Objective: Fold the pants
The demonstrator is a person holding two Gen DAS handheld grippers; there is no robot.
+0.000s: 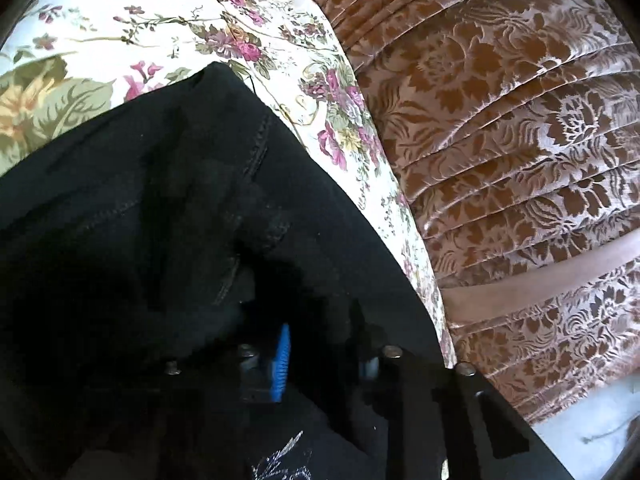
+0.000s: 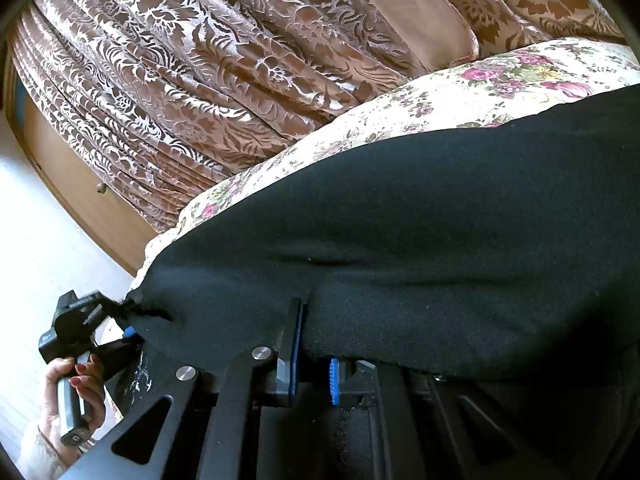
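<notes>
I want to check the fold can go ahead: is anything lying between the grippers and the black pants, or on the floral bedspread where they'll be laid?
Nothing visible. The right gripper is shut on the edge of the black pants; the left gripper is at their corner. The floral bedspread beyond shows nothing lying on it.

Matt black knit pants (image 2: 440, 216) with stitched seams, smooth floral cotton-like bedsheet (image 1: 168, 20), shiny brown velvet-like patterned curtain (image 2: 180, 80), glossy wooden cabinet (image 2: 80, 200), matt black plastic right gripper (image 2: 316, 376), ribbed blue pads (image 2: 334, 380)
</notes>
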